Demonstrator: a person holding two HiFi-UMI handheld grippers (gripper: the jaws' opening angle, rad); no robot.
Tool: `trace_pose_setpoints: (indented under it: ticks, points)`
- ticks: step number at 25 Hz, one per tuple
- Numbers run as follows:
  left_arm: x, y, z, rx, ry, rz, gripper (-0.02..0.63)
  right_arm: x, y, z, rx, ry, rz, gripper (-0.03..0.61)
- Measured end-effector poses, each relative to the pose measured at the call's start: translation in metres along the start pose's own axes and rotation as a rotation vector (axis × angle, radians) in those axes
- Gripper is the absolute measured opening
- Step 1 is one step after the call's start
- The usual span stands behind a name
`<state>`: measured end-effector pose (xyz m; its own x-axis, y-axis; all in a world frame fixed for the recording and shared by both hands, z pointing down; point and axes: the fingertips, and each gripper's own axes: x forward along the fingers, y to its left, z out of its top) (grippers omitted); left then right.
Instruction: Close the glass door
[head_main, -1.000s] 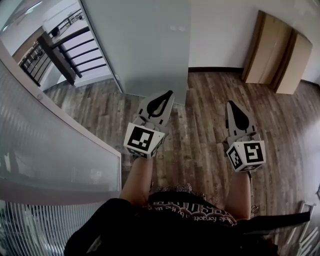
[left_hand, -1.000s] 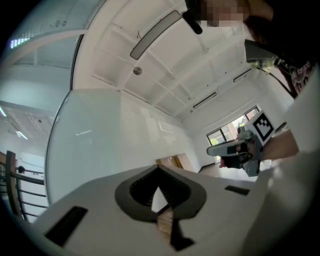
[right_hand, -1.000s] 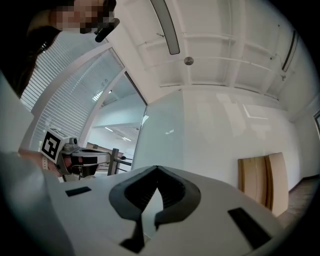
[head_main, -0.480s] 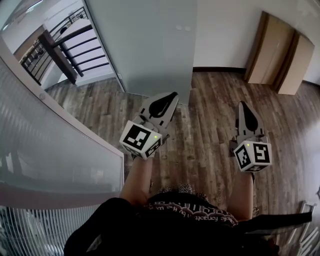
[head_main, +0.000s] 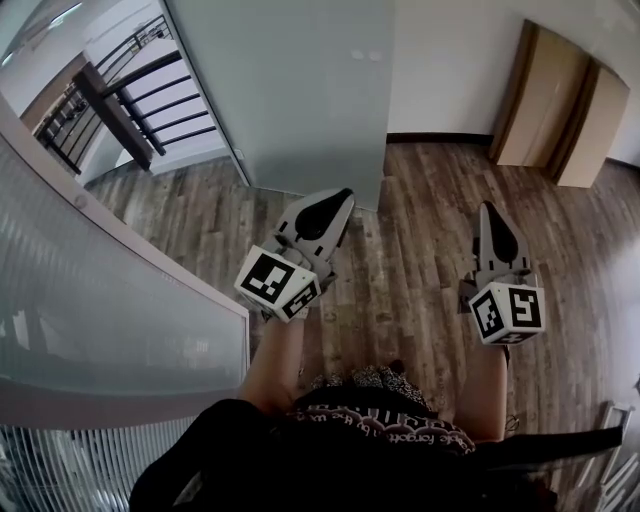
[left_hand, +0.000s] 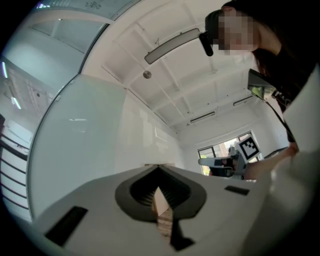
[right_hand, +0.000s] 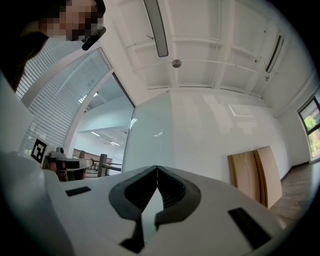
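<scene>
The glass door (head_main: 300, 90) is a tall frosted pane standing ajar ahead of me, its lower edge over the wood floor. My left gripper (head_main: 342, 193) points at the door's lower right part, tips close to it; I cannot tell if they touch. Its jaws are shut with nothing between them. In the left gripper view the door (left_hand: 80, 135) fills the left side beyond the left gripper (left_hand: 159, 167). My right gripper (head_main: 490, 208) is held to the right, apart from the door, shut and empty. The right gripper view shows the door (right_hand: 150, 135) past the right gripper (right_hand: 157, 168).
A curved frosted glass wall (head_main: 100, 300) runs along the left. A dark railing (head_main: 130, 100) shows through the doorway gap. Flat wooden boards (head_main: 560, 100) lean on the white wall at the far right. Wood floor (head_main: 410, 260) lies under both grippers.
The left gripper has rolled a little and its marker cube has drifted left and down in the head view. The right gripper has hardly moved. Both stay shut.
</scene>
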<state>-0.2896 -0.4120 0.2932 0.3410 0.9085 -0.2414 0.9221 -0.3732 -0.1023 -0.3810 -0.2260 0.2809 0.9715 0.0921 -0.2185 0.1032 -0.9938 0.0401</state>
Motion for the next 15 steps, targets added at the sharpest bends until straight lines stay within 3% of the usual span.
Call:
trace_pose_setpoints:
  ticks: [4,15]
  points:
    - [0.016,0.020,-0.010,-0.047,0.000,0.070,-0.005,0.016,-0.018,-0.007,0.014,-0.010,0.009,0.003]
    - [0.140,0.022,-0.043,0.014,0.040,0.087,-0.004,0.086,-0.114,-0.035,0.009,0.006,0.052,0.003]
